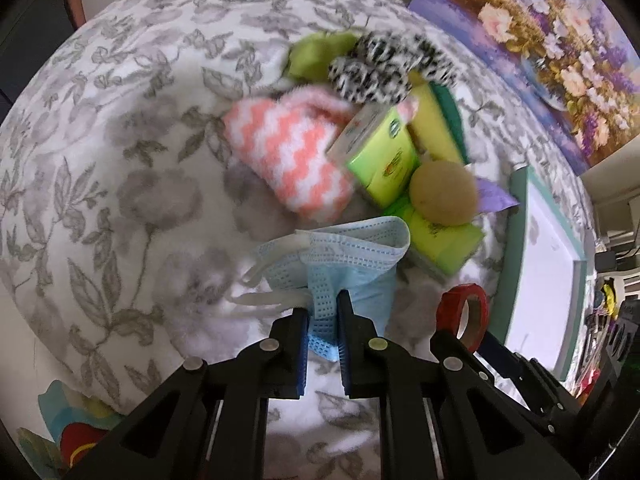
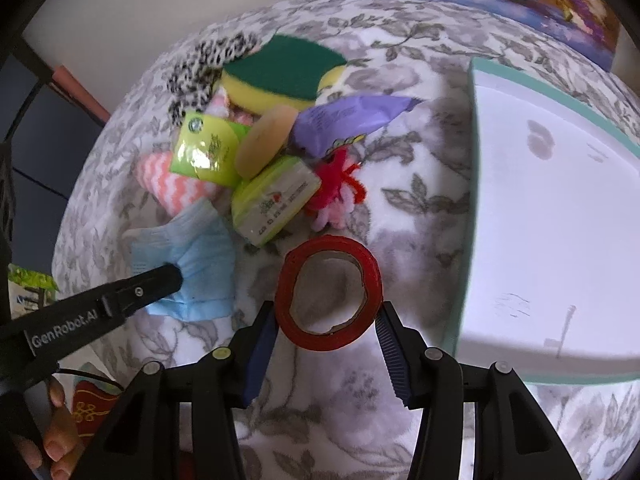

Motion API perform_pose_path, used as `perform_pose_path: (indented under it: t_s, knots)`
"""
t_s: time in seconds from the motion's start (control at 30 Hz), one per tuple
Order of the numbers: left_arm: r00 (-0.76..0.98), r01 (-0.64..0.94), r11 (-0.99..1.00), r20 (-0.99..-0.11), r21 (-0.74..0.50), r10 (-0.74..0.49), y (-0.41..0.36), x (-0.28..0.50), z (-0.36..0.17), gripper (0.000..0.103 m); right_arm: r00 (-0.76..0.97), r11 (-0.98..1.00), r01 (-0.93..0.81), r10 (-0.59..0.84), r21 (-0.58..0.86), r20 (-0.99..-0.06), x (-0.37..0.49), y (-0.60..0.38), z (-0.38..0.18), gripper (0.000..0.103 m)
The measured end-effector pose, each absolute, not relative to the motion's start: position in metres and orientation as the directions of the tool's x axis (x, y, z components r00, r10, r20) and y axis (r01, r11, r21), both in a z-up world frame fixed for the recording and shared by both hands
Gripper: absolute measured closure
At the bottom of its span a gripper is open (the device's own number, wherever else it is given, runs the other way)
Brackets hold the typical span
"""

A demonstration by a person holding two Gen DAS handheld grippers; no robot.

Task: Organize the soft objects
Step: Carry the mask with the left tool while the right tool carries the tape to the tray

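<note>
Blue face mask pinched in left claw; right claw clamps red tape roll.

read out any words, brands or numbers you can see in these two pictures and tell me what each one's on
"GenRobot.AI": white lettering on the side of the left gripper, right wrist view.
Green tissue packs: printed label and a row of digits, too blurred to read.
Purple packet: print too small to read.

Crumpled blue face mask beside red tape roll, perhaps lifted.
</note>
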State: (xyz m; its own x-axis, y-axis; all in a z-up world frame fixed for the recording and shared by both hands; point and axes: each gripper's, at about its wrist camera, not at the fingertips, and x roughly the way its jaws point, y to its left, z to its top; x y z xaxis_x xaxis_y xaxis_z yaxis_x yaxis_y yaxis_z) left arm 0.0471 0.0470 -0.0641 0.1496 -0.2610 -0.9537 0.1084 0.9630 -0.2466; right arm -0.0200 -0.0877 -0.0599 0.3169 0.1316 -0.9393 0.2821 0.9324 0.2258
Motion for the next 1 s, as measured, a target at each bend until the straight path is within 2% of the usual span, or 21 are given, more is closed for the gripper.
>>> perform_pose_path:
  t_s: [0.27,0.53,1.0]
  knots:
    - [0.228,0.148,0.948,-0.923,-0.280,-0.309,0.040,0.042,-0.012,0.090,0.402,0.911,0.329,0.103,0.248,-0.910,-0.033,-0.111,-0.020,0.050]
    - [0.261,0.236,0.928,-0.901,-0.289,-0.348,-0.016,0.050,0.021,0.090,0.395,0.861,0.488,-0.073,0.142,-0.916,-0.044,-0.169,-0.003,0.050]
    - [0.172,0.376,0.883,-0.916,-0.279,-0.363,-0.145,0.048,-0.009,0.090,0.296,0.618,0.775,-0.173,0.131,-0.939,-0.088,-0.292,-0.027,0.050]
